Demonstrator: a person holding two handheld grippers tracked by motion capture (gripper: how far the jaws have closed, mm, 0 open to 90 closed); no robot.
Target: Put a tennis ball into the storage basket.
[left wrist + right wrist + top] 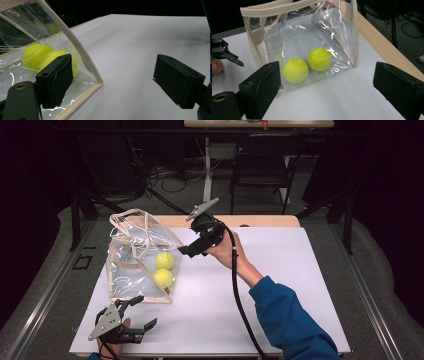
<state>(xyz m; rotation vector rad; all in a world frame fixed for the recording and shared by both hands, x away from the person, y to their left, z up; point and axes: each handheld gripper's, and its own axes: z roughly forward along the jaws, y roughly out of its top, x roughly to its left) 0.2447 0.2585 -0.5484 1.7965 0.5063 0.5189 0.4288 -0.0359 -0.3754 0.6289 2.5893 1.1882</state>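
Note:
A clear plastic bag (131,262) with beige trim stands on the left of the white board, holding two yellow tennis balls (164,260) (163,278). My right gripper (186,251) hangs open just right of the bag, aimed at it, nothing between its jaws. In the right gripper view (327,87) the balls (295,70) (319,59) lie side by side behind the bag's wall (299,35). My left gripper (144,311) sits open near the front edge, below the bag's corner. In its own view (117,80) the bag's trim (82,57) and both balls (33,54) (53,56) lie at the left jaw.
The white board (290,270) covers the table, with bare surface right of the bag. A wooden table edge (265,221) runs along the back. A dark chair (262,165) and floor cables (170,175) lie beyond. My left gripper (224,52) appears at the left edge of the right gripper view.

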